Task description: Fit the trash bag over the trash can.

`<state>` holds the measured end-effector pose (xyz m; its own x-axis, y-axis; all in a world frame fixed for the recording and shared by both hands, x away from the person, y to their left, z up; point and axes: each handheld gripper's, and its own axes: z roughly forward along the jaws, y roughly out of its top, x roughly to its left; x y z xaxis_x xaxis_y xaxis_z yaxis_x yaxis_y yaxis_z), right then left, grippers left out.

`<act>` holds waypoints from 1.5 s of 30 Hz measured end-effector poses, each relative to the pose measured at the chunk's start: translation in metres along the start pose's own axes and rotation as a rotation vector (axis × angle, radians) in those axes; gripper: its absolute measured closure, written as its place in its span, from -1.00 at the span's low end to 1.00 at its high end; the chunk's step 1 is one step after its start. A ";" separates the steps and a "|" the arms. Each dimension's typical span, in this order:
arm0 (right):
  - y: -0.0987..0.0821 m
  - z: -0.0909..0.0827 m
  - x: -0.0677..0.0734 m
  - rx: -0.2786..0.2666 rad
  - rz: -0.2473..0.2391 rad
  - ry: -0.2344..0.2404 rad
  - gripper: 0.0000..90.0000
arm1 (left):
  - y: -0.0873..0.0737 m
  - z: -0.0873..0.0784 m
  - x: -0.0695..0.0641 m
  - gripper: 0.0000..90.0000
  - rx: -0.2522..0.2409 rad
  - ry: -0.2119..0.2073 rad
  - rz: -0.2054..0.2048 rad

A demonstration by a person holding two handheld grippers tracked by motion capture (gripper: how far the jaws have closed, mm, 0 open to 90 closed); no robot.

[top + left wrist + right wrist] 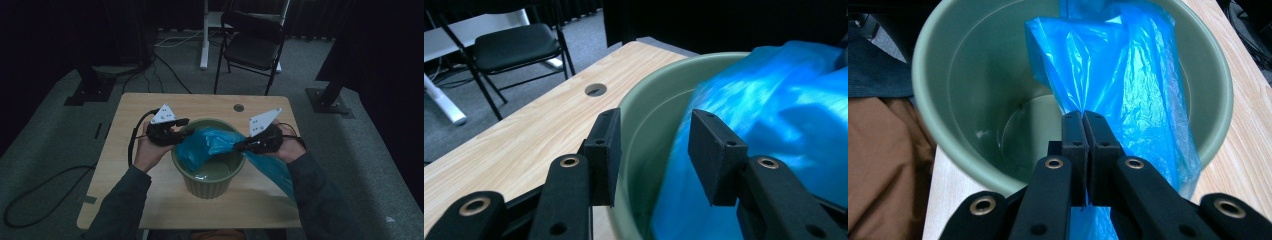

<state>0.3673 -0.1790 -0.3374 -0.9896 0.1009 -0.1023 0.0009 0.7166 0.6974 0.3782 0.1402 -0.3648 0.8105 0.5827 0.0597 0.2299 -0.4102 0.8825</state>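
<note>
A green ribbed bucket (209, 186) stands mid-table with a blue plastic bag (210, 142) draped over it, one end trailing past the right rim. My right gripper (239, 146) is shut on a fold of the bag (1118, 75) above the bucket's mouth (968, 85), pads (1074, 145) pinched together. My left gripper (184, 131) is at the left rim. Its jaws (654, 145) stand apart astride the rim (649, 100), one pad outside the wall, the other over the bag (774, 115) inside.
The wooden table (150, 195) has a round cable hole (238, 107) behind the bucket. A black folding chair (252, 45) and a white stand leg (204, 45) sit on the floor beyond. A black cable (131, 145) trails from the left gripper.
</note>
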 end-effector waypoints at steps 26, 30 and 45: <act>0.025 0.039 -0.016 -0.005 0.058 -0.046 0.87 | 0.003 0.000 -0.011 0.20 0.001 -0.043 0.025; 0.025 0.030 -0.014 -0.033 0.075 -0.069 0.62 | 0.003 -0.001 -0.011 0.20 0.002 -0.041 0.027; 0.000 -0.024 0.002 -0.087 0.139 -0.129 0.47 | 0.003 0.000 -0.011 0.19 0.003 -0.041 0.024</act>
<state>0.3619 -0.1956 -0.3207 -0.9544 0.2857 -0.0868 0.1181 0.6282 0.7691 0.3702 0.1326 -0.3626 0.8371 0.5435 0.0618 0.2114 -0.4256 0.8799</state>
